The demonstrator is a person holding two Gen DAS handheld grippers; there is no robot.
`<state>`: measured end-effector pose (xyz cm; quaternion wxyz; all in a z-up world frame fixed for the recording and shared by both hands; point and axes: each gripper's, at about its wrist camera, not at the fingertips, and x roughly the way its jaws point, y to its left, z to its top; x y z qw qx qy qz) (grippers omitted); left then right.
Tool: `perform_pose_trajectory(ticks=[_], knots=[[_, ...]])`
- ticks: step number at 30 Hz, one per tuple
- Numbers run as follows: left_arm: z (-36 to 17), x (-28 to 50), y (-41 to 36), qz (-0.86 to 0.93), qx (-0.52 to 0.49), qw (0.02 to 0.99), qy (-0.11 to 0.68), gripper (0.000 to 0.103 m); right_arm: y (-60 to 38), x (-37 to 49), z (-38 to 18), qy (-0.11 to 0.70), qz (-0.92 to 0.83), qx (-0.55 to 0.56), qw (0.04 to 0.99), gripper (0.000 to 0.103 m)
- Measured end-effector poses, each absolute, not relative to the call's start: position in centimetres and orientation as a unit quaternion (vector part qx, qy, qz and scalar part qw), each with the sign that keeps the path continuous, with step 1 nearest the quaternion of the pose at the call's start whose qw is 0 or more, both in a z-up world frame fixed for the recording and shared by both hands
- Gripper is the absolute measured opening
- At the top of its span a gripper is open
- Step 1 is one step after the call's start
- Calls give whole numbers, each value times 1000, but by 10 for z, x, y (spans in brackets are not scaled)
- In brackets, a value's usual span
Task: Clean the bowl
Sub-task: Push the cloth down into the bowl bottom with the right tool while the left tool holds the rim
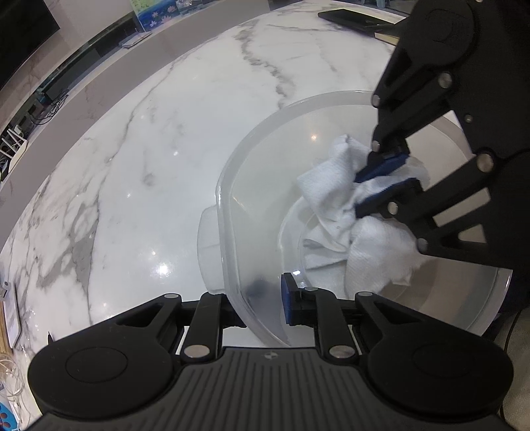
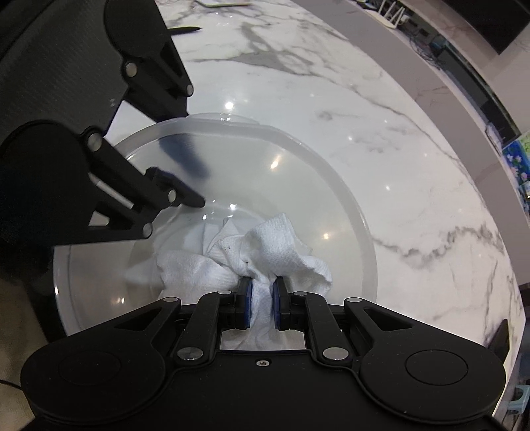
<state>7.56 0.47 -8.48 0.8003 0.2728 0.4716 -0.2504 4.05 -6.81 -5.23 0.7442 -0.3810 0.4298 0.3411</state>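
We pinch the bowl (image 1: pixel 228 212) wall in our left claw (image 1: pixel 265 298) so it can't slide on the marble desk (image 1: pixel 149 149), while our right claw (image 2: pixel 261 298) squeezes a crumpled white cloth (image 2: pixel 265 252) down inside for wiping.

One translucent plastic bowl (image 1: pixel 232 185) sits on a single white marble countertop (image 1: pixel 149 165), with one crumpled white paper towel (image 1: pixel 334 195) inside it. Two black handheld grippers are in the scene, the left gripper (image 1: pixel 270 298) and the right gripper (image 2: pixel 261 298), each with two fingers tipped by blue pads (image 2: pixel 247 298), four fingers in all. Elsewhere on the counter lie one dark phone-like slab (image 1: pixel 354 16) and one black pen (image 2: pixel 184 30).
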Motion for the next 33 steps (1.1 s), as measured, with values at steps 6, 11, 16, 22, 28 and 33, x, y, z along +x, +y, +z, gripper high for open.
perform_pose_trajectory(ticks=[6,11,16,22,28,33], knots=[[-85,78,8,-253,261,800,477,14,-69,40,-53,410,347,-371,757,10],[-81,72,5,-251,260,801,478,14,-68,44,-52,402,379,-345,759,10],[-80,71,5,-248,257,802,480,14,-67,33,-47,399,419,-337,743,10],[-84,78,6,-246,258,802,480,14,-65,26,-46,411,442,-349,717,11],[-85,78,4,-246,258,801,480,14,-66,24,-43,442,430,-355,702,11],[-85,77,5,-248,259,801,479,14,-66,22,-43,453,404,-380,698,11]])
